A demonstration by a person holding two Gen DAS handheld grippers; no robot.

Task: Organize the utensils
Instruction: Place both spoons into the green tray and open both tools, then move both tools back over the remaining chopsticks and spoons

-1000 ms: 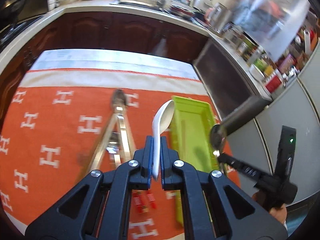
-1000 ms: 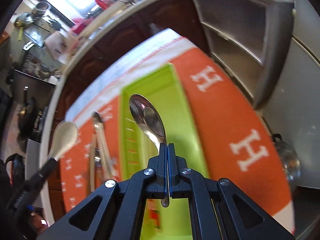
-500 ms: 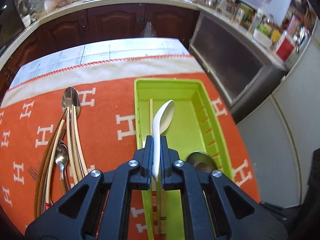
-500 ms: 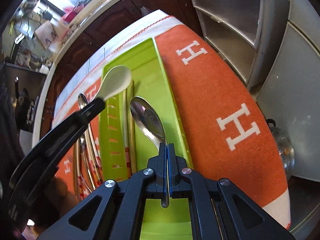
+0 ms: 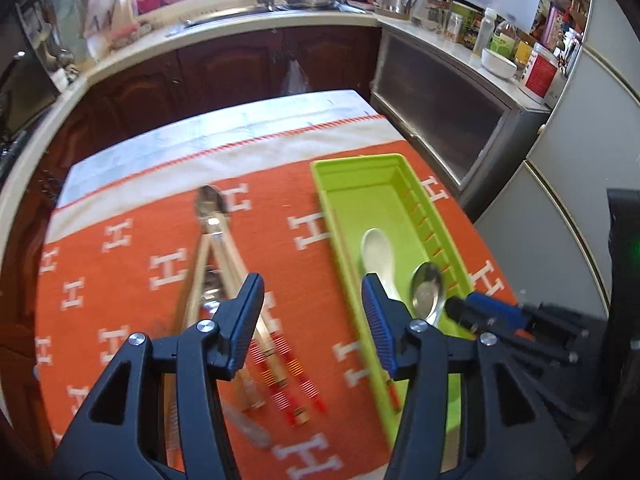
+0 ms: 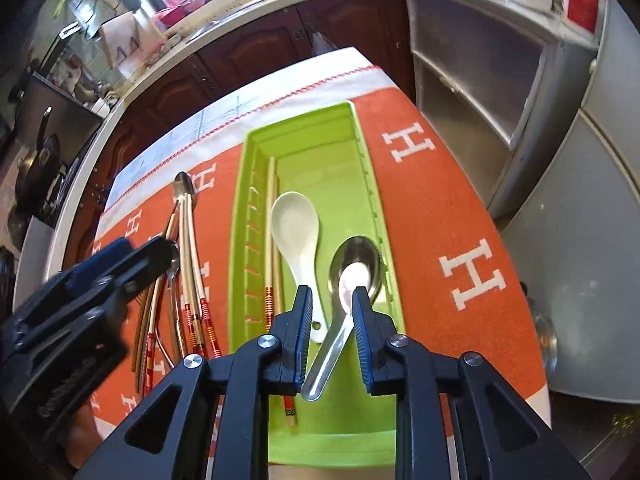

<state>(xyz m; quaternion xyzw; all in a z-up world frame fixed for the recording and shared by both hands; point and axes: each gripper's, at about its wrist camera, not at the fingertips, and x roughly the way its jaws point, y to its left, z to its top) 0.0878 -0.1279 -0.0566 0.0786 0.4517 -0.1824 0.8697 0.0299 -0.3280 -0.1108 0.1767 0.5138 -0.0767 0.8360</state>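
Note:
A green utensil tray (image 6: 240,216) (image 5: 340,176) lies on the orange cloth. In it lie a white ceramic spoon (image 6: 294,220) (image 5: 378,254), a metal spoon (image 6: 354,268) (image 5: 428,290) and a pair of chopsticks (image 6: 271,240). My right gripper (image 6: 331,300) is open just above the metal spoon's handle, which lies between the jaws. My left gripper (image 5: 312,292) is open and empty over the cloth, left of the tray. Loose chopsticks and metal spoons (image 5: 216,264) (image 6: 188,248) lie on the cloth left of the tray.
The orange cloth (image 5: 120,280) covers a table with a white far strip. Dark wooden cabinets (image 5: 224,64) and a counter stand behind. A grey cabinet (image 5: 440,120) stands at the right. The table edge is close on the right of the tray.
Both grippers opened. The white spoon left my left gripper and the metal spoon left my right gripper; both now lie in the tray. The left gripper moved left, off the tray.

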